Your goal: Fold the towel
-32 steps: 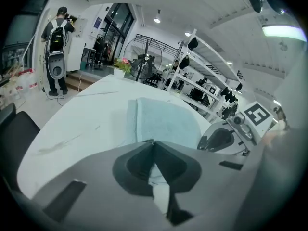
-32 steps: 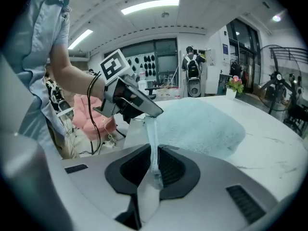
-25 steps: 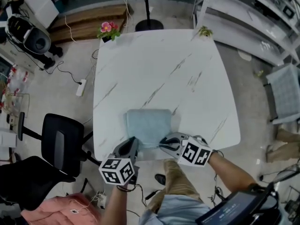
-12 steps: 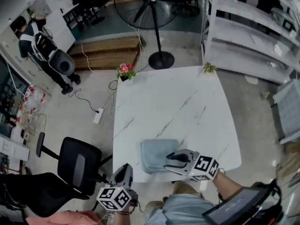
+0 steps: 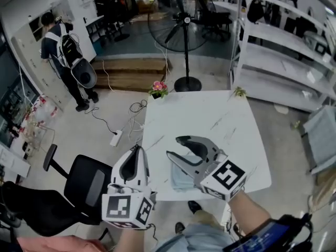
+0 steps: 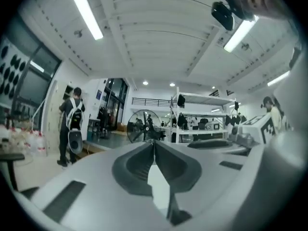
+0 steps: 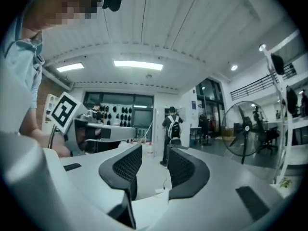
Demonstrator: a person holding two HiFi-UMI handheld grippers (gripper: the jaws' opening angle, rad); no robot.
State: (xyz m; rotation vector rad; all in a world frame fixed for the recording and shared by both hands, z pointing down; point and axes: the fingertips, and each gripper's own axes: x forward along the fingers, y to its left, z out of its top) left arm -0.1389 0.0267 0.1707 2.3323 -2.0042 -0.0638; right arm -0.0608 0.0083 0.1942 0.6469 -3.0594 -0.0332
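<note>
A white, grey-veined table (image 5: 210, 119) stands mid-scene. At its far left corner is a pot of pink flowers (image 5: 158, 88), and at its far right corner a small green plant (image 5: 240, 92). Beyond it a black pedestal fan (image 5: 182, 21) stands upright near a low wooden platform (image 5: 131, 66). A black office chair (image 5: 86, 185) sits near left. A white power strip (image 5: 116, 137) lies between chair and table. A person with a backpack (image 5: 63, 49) stands far left, and white shelving (image 5: 283, 62) lines the right.
</note>
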